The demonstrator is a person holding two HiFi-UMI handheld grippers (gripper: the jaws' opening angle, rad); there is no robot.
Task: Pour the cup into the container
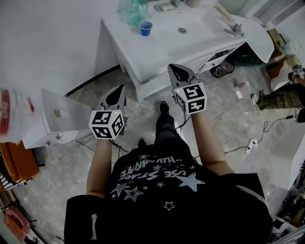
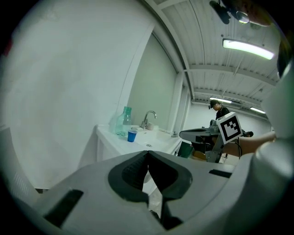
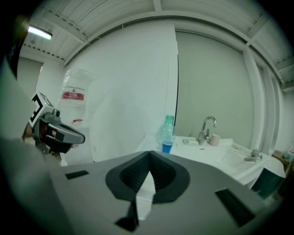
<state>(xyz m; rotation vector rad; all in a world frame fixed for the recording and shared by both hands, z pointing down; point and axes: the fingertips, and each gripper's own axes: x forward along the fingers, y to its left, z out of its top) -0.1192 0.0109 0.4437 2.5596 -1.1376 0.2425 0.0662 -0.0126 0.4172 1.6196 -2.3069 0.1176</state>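
Note:
A small blue cup (image 1: pixel 146 28) stands on the white washbasin counter (image 1: pixel 143 57), just in front of a green plastic bottle (image 1: pixel 135 11). The sunken sink basin (image 1: pixel 190 26) lies to the cup's right. Both grippers hang in front of the counter, well short of the cup. My left gripper (image 1: pixel 118 93) is shut with nothing in it, and my right gripper (image 1: pixel 177 70) is shut and empty too. The left gripper view shows the cup (image 2: pixel 132 135) and bottle (image 2: pixel 124 122) far beyond the closed gripper (image 2: pixel 148 153). In the right gripper view the cup (image 3: pixel 167 146) sits past the closed gripper (image 3: pixel 149 155).
A faucet (image 3: pixel 206 128) and a soap dish (image 1: pixel 167 6) stand at the counter's back. A dark bin (image 2: pixel 185 149) sits under its right end. Another person (image 1: pixel 281 97) is at the right, with cables (image 1: pixel 248 145) on the floor. A white unit (image 1: pixel 52 119) stands at the left.

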